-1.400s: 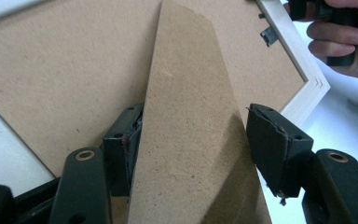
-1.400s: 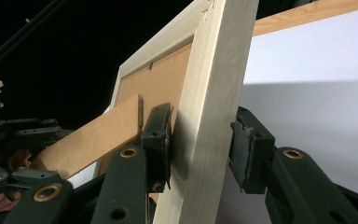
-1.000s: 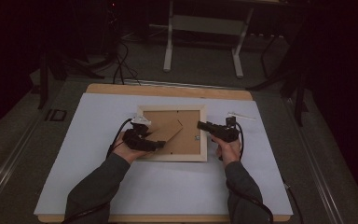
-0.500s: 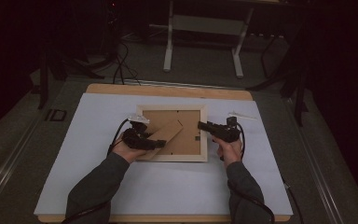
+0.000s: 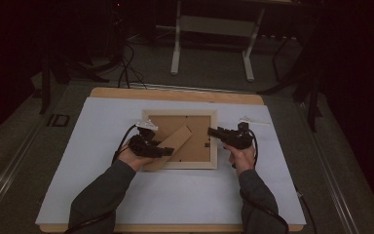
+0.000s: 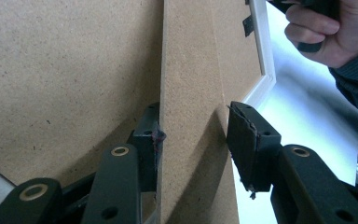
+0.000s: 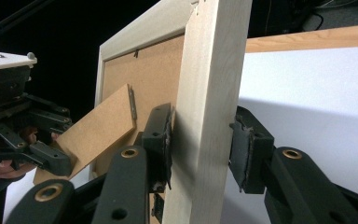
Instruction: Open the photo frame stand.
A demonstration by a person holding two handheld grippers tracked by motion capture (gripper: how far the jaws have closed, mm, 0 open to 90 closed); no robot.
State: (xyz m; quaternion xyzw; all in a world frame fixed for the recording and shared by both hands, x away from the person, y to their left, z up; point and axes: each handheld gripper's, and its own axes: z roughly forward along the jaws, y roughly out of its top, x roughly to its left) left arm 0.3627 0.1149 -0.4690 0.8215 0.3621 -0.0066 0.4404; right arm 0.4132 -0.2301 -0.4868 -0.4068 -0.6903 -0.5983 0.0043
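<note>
Here we steady the picture frame [image 5: 179,165], lying face down mid-counter [image 5: 78,146], with the right claw [image 5: 215,132] clamped on its right rail, while the left claw [image 5: 168,151], just closing, straddles the stand flap [image 5: 173,144] without yet pinching it; next comes a firm pinch.

Your high view looks forward and down from above your side of the table [image 5: 102,204], far enough off to take in the whole picture frame [image 5: 180,139] lying back-up near the table's middle. Your left gripper view sits very close over the frame's back, looking along the fibreboard stand [image 6: 191,93] towards the frame's white edge and your right hand [image 6: 326,32] beyond it. Your right gripper view looks from the frame's right side rail [image 7: 209,116] across its back towards the left gripper [image 7: 23,135], so all three views share the frame's back and the stand.
</note>
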